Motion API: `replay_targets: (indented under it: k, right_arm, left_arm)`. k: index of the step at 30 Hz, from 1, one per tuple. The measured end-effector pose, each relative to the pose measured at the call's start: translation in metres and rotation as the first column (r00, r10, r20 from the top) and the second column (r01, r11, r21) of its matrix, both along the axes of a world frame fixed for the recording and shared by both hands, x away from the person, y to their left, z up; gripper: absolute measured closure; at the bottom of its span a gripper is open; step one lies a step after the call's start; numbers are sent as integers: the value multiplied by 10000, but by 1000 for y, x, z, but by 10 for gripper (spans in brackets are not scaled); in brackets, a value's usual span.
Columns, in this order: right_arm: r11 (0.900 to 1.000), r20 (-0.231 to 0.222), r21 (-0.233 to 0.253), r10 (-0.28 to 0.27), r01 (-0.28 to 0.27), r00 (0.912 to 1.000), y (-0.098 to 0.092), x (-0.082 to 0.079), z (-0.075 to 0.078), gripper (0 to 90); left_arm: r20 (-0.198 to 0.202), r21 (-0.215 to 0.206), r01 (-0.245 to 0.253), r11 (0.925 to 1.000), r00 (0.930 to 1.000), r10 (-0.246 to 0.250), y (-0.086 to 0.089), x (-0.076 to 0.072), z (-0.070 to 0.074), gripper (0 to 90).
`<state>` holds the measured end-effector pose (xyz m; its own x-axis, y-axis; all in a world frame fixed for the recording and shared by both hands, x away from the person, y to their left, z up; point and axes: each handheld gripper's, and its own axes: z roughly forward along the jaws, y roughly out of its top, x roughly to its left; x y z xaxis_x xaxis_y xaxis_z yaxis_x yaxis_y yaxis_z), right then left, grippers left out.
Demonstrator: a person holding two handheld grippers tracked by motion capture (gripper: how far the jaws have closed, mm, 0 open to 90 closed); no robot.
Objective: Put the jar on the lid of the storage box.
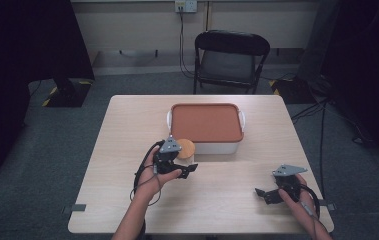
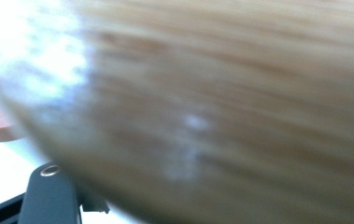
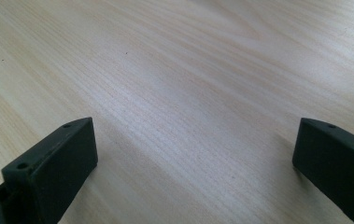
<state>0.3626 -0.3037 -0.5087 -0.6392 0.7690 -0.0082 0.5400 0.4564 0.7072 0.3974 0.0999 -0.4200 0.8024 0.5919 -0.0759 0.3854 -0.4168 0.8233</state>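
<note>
My left gripper (image 1: 188, 168) hovers at the table's middle, jaws pointing right, just in front of a small round container with a wooden lid (image 1: 186, 148). In the left gripper view a blurred wooden surface (image 2: 221, 107) sits very close to the camera. It hides all but one of the black fingers (image 2: 48, 196), so I cannot make out the grip. My right gripper (image 1: 266, 195) rests low at the front right of the table. Its jaws stand wide apart, and bare wood lies between them in the right gripper view (image 3: 193, 154).
A white box with an orange lid (image 1: 207, 122) stands at the back middle of the light wooden table (image 1: 127, 130), touching or nearly touching the round container. A black folding chair (image 1: 229, 55) stands beyond the far edge.
</note>
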Motion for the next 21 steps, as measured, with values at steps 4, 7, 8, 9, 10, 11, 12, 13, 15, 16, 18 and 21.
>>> replay_targets:
  k: [4, 7, 8, 9, 10, 11, 12, 13, 15, 16, 18, 21]
  right_arm:
    - [10000, 0, -2, 0, 0, 10000, 0, 0, 0, 0]
    - [10000, -2, 0, -1, 1, 10000, 0, 0, 0, 0]
    - [10000, -1, -1, 0, 0, 10000, 0, 0, 0, 0]
    - [10000, -1, 1, -1, 1, 10000, 0, 0, 0, 0]
    - [10000, -1, -3, 2, -2, 10000, 0, 0, 0, 0]
    - [10000, -2, -1, -1, 1, 10000, 0, 0, 0, 0]
    - [10000, -1, -1, 0, 0, 10000, 0, 0, 0, 0]
    - [10000, -1, 0, 0, 0, 10000, 0, 0, 0, 0]
    - [10000, 1, -1, 0, 0, 10000, 0, 0, 0, 0]
    - [10000, 1, 0, 2, -2, 10000, 0, 0, 0, 0]
    - [10000, 1, 0, 0, 0, 10000, 0, 0, 0, 0]
    - [10000, 0, 1, 0, 0, 10000, 0, 0, 0, 0]
  left_arm:
    - [53, 5, 54, 10000, 10000, -54, -1, 2, 3, 256]
    - [66, -73, 27, 10000, 10000, -27, -2, 3, 5, 256]
    - [91, -114, 5, 9999, 10000, -4, -2, 4, 6, 256]
    - [81, -165, 0, 9999, 10000, 1, -2, 5, 7, 256]
    - [74, -218, -26, 9998, 10000, 28, -2, 5, 7, 256]
    - [103, -182, -26, 9998, 9999, 28, -2, 6, 8, 256]
    - [122, -158, -18, 9999, 9999, 20, -2, 6, 9, 256]
    - [117, -155, -22, 9999, 9999, 24, -3, 7, 9, 256]
    - [147, -106, -26, 9999, 9999, 28, -4, 8, 11, 257]
    - [148, -104, -33, 9999, 9999, 35, -4, 8, 12, 256]
    - [177, -126, -15, 9999, 9998, 17, -5, 9, 13, 257]
    - [166, -118, -1, 9999, 9999, 3, -6, 11, 16, 257]
